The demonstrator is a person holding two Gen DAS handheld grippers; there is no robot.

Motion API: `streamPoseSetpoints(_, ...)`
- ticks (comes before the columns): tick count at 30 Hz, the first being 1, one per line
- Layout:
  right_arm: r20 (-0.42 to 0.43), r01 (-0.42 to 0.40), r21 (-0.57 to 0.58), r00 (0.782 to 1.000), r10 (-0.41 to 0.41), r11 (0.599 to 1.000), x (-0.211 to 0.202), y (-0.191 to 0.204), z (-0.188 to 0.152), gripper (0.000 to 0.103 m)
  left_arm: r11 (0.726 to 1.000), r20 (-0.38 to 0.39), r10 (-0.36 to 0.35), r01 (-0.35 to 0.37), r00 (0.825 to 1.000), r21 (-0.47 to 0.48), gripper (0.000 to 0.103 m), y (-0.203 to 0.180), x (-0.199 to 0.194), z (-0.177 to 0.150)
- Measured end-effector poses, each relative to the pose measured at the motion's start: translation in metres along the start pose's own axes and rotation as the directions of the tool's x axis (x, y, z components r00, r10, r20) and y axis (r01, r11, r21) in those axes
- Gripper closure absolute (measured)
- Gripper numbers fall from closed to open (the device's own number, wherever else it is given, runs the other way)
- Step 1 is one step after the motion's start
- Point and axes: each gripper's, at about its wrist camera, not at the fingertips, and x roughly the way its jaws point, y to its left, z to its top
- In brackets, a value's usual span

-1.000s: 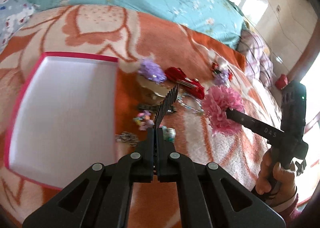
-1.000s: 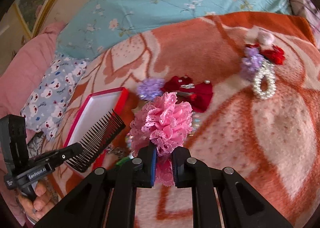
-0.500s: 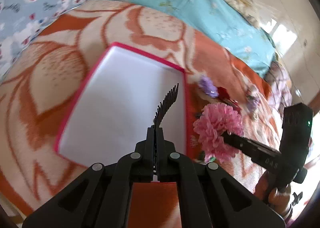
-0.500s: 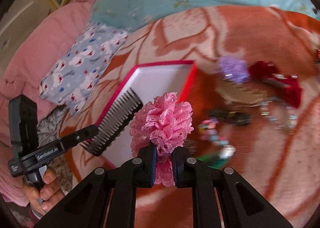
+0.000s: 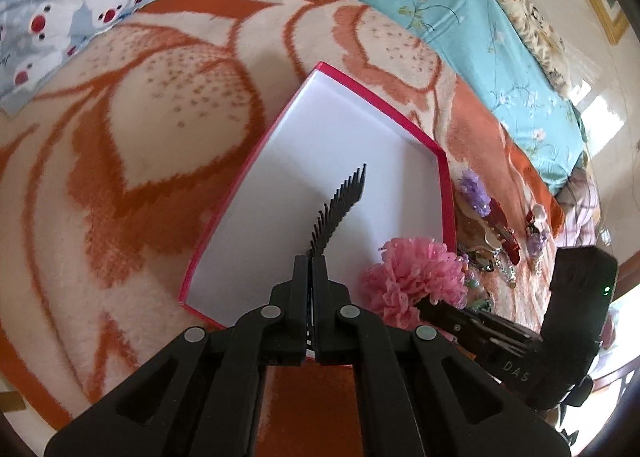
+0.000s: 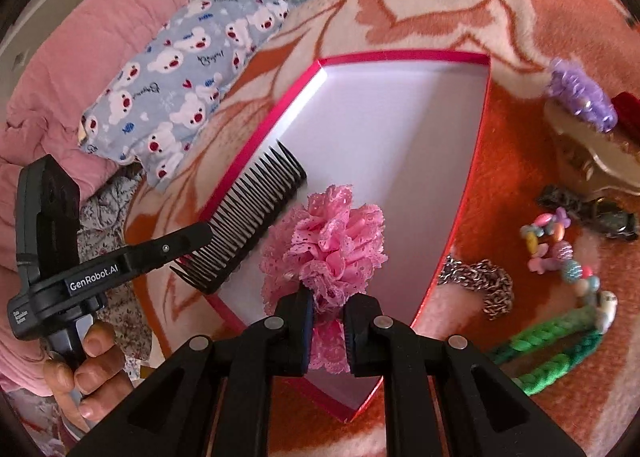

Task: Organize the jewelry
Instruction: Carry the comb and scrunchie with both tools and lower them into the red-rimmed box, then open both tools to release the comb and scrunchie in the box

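Note:
A shallow white box with a pink rim (image 5: 412,133) (image 6: 400,56) lies on the orange blanket. My left gripper (image 5: 311,269) (image 6: 200,237) is shut on a black comb (image 5: 340,205) (image 6: 248,213) held above the box's near left part. My right gripper (image 6: 326,309) (image 5: 430,303) is shut on a pink lace flower scrunchie (image 6: 332,241) (image 5: 416,277), held above the box's near edge, beside the comb.
Loose pieces lie right of the box: a purple scrunchie (image 6: 580,93), a cream clip (image 6: 592,153), a dark clip (image 6: 588,213), a bead bracelet (image 6: 560,249), a metal chain (image 6: 480,281), a green rope band (image 6: 552,349). A bear-print pillow (image 6: 180,73) lies left.
Both grippers have swung left from the jewelry pile to above the box, carrying the comb and the pink scrunchie. The box now fills the middle of both views.

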Motion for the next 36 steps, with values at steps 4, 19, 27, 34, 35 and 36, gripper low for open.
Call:
streamPoseSetpoints(4, -0.019, -0.001, -0.003, 1.0, 0.001, 1.0, 0.007, 0.001, 0.0, 0.091, 1.0, 0.0, -0.015, 0.015, 1.0, -0.022, 0.102, 0.008, 0.0, 0.0)
streamPoseSetpoints(19, -0.019, 0.005, -0.012, 1.0, -0.006, 1.0, 0.012, 0.006, 0.002, 0.083, 0.998, -0.021, 0.015, -0.017, 1.0, -0.064, 0.095, 0.029, 0.006, -0.008)
streamPoseSetpoints(27, -0.019, -0.001, -0.017, 1.0, 0.001, 1.0, 0.01, 0.008, 0.001, 0.065, 0.998, -0.049, 0.052, -0.054, 0.997, -0.031, 0.089, 0.022, 0.011, -0.005)
streamPoseSetpoints(34, -0.003, -0.011, -0.013, 1.0, 0.011, 1.0, 0.001, 0.009, -0.001, 0.057, 0.997, -0.066, 0.071, -0.072, 0.995, -0.007, 0.084, 0.017, 0.013, -0.006)
streamPoseSetpoints(35, -0.003, -0.013, -0.012, 1.0, 0.012, 1.0, -0.001, 0.009, -0.002, 0.056, 0.998, -0.071, 0.069, -0.07, 0.995, -0.006, 0.081, 0.016, 0.013, -0.006)
streamPoseSetpoints(36, -0.002, -0.015, -0.011, 1.0, 0.015, 1.0, -0.002, 0.009, -0.002, 0.055, 0.998, -0.074, 0.067, -0.068, 0.995, -0.004, 0.077, 0.015, 0.013, -0.006)
